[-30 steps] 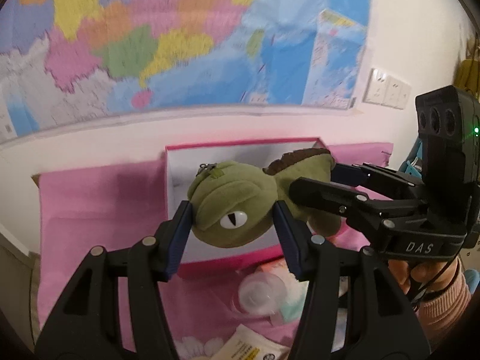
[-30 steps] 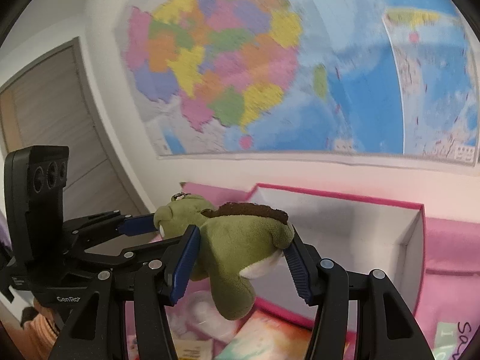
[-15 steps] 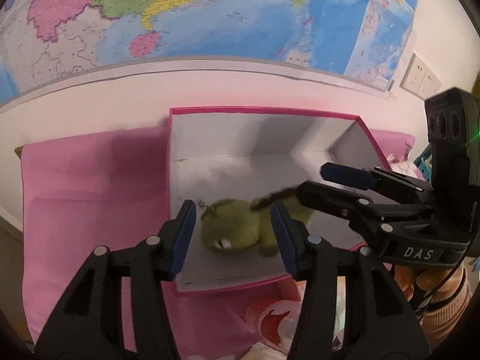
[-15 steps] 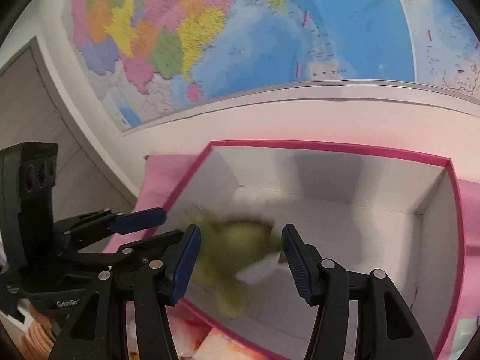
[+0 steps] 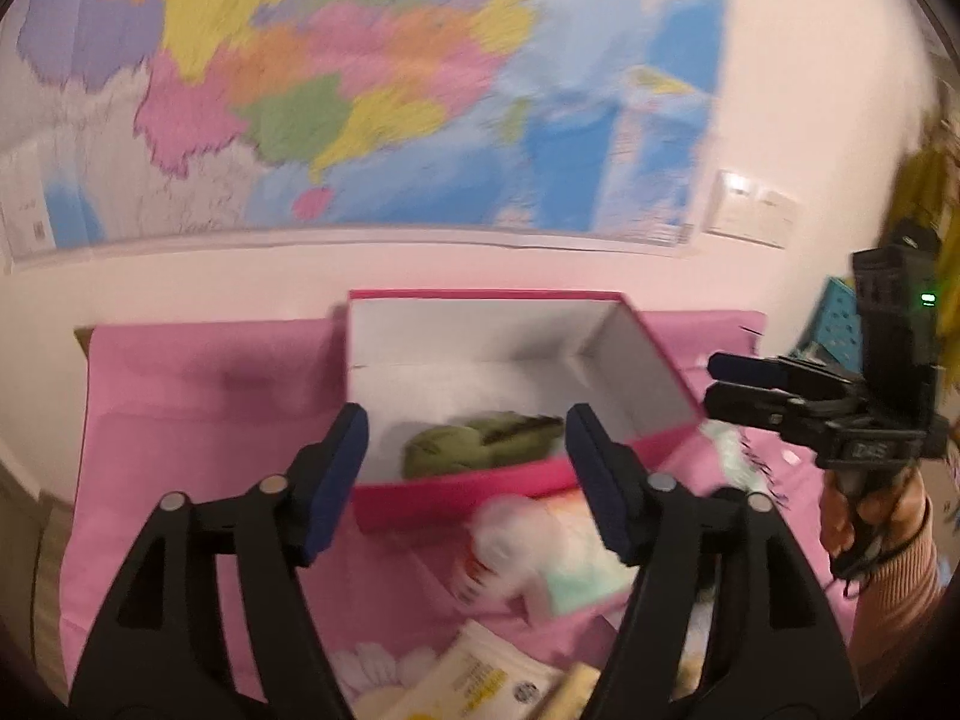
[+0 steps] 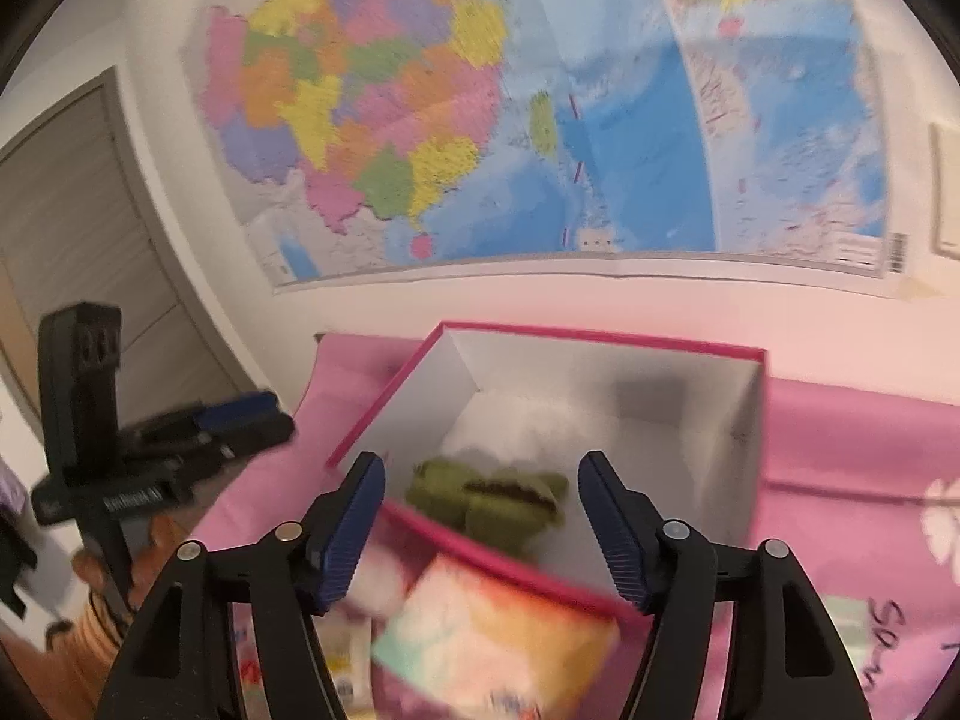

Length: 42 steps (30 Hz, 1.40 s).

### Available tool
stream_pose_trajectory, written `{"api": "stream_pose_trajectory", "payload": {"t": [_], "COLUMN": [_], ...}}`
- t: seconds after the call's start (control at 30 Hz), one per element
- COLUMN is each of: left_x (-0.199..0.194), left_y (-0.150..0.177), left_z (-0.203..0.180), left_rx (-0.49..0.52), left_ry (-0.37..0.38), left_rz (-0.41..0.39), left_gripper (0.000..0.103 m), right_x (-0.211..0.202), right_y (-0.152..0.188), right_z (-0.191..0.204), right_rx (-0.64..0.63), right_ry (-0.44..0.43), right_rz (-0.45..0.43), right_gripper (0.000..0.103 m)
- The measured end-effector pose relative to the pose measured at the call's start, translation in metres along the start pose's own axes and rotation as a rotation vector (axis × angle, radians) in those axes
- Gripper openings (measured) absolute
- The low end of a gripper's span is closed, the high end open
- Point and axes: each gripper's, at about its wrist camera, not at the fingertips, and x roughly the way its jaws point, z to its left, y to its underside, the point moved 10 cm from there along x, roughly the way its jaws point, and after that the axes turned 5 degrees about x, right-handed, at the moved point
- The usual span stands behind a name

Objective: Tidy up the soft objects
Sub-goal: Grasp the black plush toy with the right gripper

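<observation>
Nearest, the left gripper [image 5: 465, 450] and right gripper [image 6: 480, 501] both stand with jaws opening wide and nothing between the pads; a second ago they pinched the green plush toy [image 5: 480, 443] together in the air. The toy now lies released on the white floor of the pink box [image 5: 636, 354], toward its near wall. Behind hangs the wall map [image 6: 540, 120].

Both wrist fisheyes looked forward and down, near open pink-rimmed white cardboard box [image 5: 510, 360] [image 6: 600, 396]; left from box's left, right from its right. Shared: box, colourful wall map [image 5: 360, 90] [image 6: 540, 120].
</observation>
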Motion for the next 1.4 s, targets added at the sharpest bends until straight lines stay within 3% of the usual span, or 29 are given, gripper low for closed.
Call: {"api": "stream_pose_trajectory", "payload": {"t": [0.17,0.23,0.43,0.6,0.77,0.87,0.97,1.17,1.23,1.3,1.4], "left_x": [-0.02,-0.019,-0.001,0.021,0.039,0.048,0.056,0.068,0.073,0.074,0.073], "left_y": [0.023,0.036,0.074,0.1,0.112,0.117,0.122,0.128,0.128,0.128,0.124], "left_z": [-0.039,-0.06,-0.114,-0.151,-0.164,-0.168,-0.169,-0.172,-0.173,-0.176,-0.178], "left_rx": [0.056,0.079,0.145,0.185,0.178,0.163,0.154,0.122,0.11,0.107,0.103], "left_ry": [0.092,0.138,0.229,0.285,0.311,0.328,0.33,0.354,0.359,0.368,0.378], "left_rz": [0.006,0.036,0.14,0.226,0.281,0.31,0.34,0.379,0.389,0.393,0.389], "left_gripper": [0.079,0.079,0.079,0.079,0.079,0.072,0.057,0.052,0.05,0.039,0.022], "right_x": [-0.031,-0.037,-0.04,-0.036,-0.019,-0.014,-0.015,-0.017,-0.018,-0.02,-0.028], "right_y": [0.039,0.057,0.105,0.123,0.132,0.133,0.132,0.133,0.134,0.133,0.129], "right_z": [-0.022,-0.037,-0.083,-0.092,-0.087,-0.085,-0.083,-0.081,-0.082,-0.08,-0.076], "right_rx": [0.003,0.022,0.141,0.167,0.152,0.147,0.141,0.134,0.135,0.135,0.133], "right_ry": [0.043,0.07,0.121,0.091,0.052,0.034,0.027,0.019,0.029,0.017,0.006], "right_rz": [0.028,0.048,0.116,0.129,0.15,0.149,0.134,0.125,0.129,0.119,0.096], "right_gripper": [0.075,0.08,0.08,0.081,0.081,0.081,0.079,0.058,0.038,0.022,0.017]}}
